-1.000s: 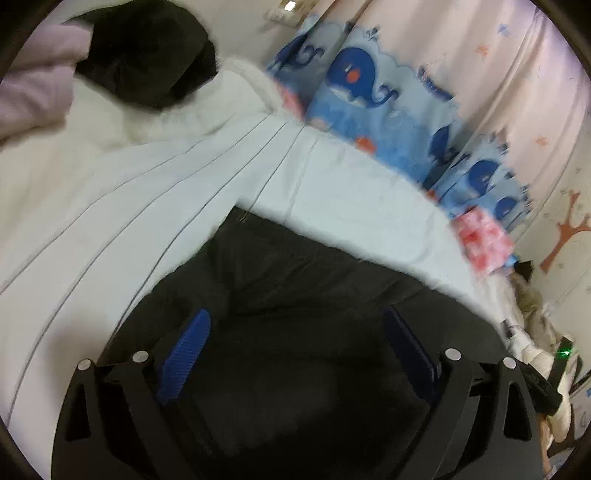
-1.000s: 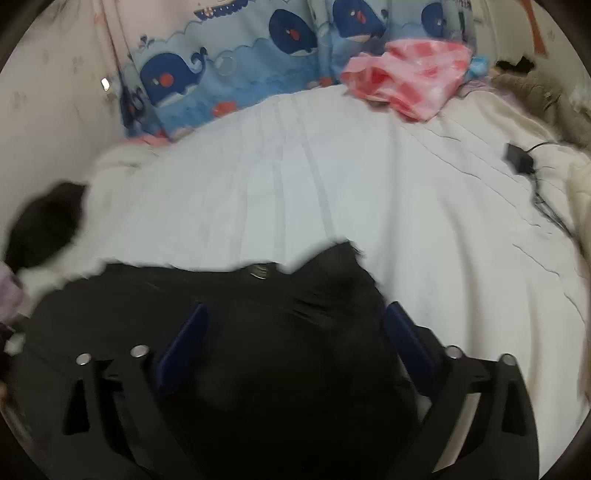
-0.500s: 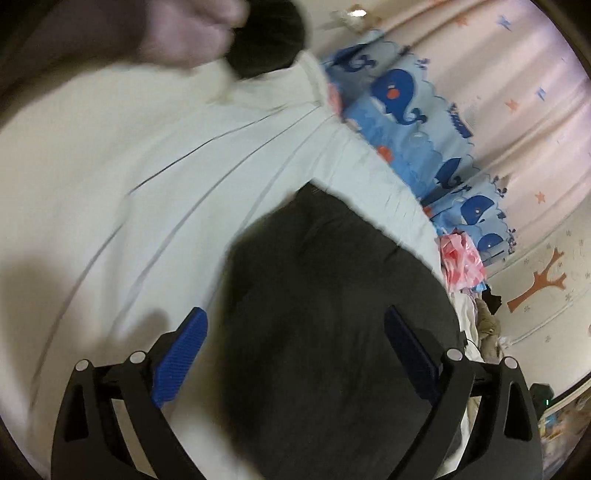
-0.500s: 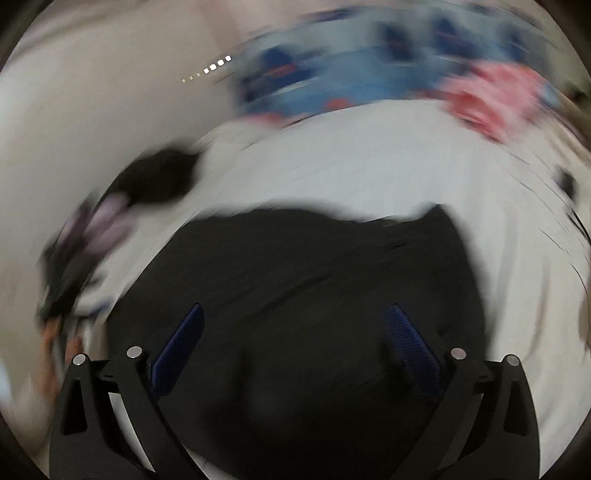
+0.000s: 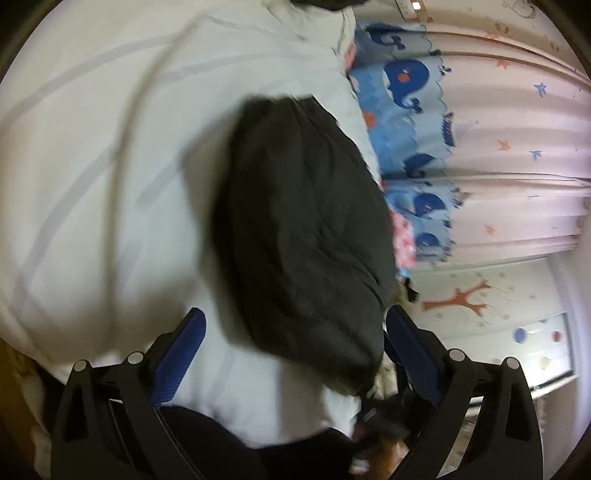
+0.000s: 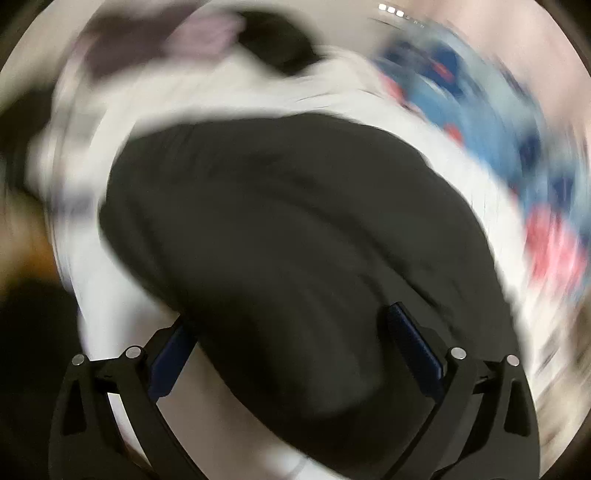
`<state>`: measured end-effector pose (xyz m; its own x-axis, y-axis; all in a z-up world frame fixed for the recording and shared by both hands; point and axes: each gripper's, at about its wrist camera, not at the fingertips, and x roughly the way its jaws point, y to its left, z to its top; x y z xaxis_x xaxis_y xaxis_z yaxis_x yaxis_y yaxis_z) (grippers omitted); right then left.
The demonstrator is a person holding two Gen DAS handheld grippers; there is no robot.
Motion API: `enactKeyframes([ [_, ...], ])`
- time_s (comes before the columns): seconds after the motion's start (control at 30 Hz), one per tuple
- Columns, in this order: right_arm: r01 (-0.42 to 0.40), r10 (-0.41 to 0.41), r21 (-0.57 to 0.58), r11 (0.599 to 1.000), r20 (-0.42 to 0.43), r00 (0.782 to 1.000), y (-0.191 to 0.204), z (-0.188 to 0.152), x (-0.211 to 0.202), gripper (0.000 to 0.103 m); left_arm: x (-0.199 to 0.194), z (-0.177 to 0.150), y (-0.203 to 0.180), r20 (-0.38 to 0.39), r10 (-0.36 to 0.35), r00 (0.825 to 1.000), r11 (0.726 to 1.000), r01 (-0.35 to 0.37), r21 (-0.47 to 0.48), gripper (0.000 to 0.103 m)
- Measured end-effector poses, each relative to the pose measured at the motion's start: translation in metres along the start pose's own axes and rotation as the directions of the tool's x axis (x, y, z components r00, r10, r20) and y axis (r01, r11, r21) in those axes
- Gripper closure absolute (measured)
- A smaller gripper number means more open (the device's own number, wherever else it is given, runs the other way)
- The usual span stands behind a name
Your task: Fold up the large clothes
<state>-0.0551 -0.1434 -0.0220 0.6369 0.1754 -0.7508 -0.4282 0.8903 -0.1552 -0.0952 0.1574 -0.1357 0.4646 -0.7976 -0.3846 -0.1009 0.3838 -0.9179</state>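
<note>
We find no writing, label, brand or number that we can read in either wrist view. The curtain (image 5: 417, 122) carries only printed whales and stars, and the wall (image 5: 480, 295) beside it bears a coral-like shape and round dots, all pictures and no letters. The right wrist view is so blurred that we cannot make out any mark on the dark garment (image 6: 295, 240).

**Much lost to blur**

The right wrist view is smeared: the pink bundle (image 6: 207, 31) and whale-print curtain (image 6: 461, 85) are streaks. The dark garment (image 5: 303, 229) hides the bed (image 5: 110, 166) beneath, its near end cut off
</note>
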Motion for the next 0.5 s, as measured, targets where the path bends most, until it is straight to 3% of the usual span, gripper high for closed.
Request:
enactKeyframes([
  [0.07,-0.061,0.054,0.138,0.989,0.059,0.997,-0.027,0.001,-0.015,0.007,0.013,-0.002,-0.007,-0.037,-0.032,0.999,0.999,0.032,-0.009,0.008],
  [0.27,-0.142,0.136,0.205,0.968,0.040,0.990,-0.046,-0.005,-0.030,0.007,0.063,0.008,-0.018,-0.059,-0.001,0.998,0.999,-0.002,-0.045,0.008],
  [0.33,-0.219,0.207,0.287,0.933,0.073,0.976,-0.071,-0.017,-0.049,0.007,0.066,0.012,-0.018,-0.025,-0.004,1.000,0.997,0.002,-0.083,0.008],
  [0.43,-0.331,0.278,0.480,0.812,0.180,0.944,-0.112,-0.053,-0.072,0.007,0.060,0.011,-0.026,0.012,-0.044,0.999,0.998,0.045,-0.049,0.008],
  [0.5,-0.415,0.316,0.651,0.636,0.271,0.909,-0.164,-0.103,-0.092,0.007,0.066,0.012,-0.021,-0.009,0.011,1.000,0.999,-0.011,-0.040,0.008],
])
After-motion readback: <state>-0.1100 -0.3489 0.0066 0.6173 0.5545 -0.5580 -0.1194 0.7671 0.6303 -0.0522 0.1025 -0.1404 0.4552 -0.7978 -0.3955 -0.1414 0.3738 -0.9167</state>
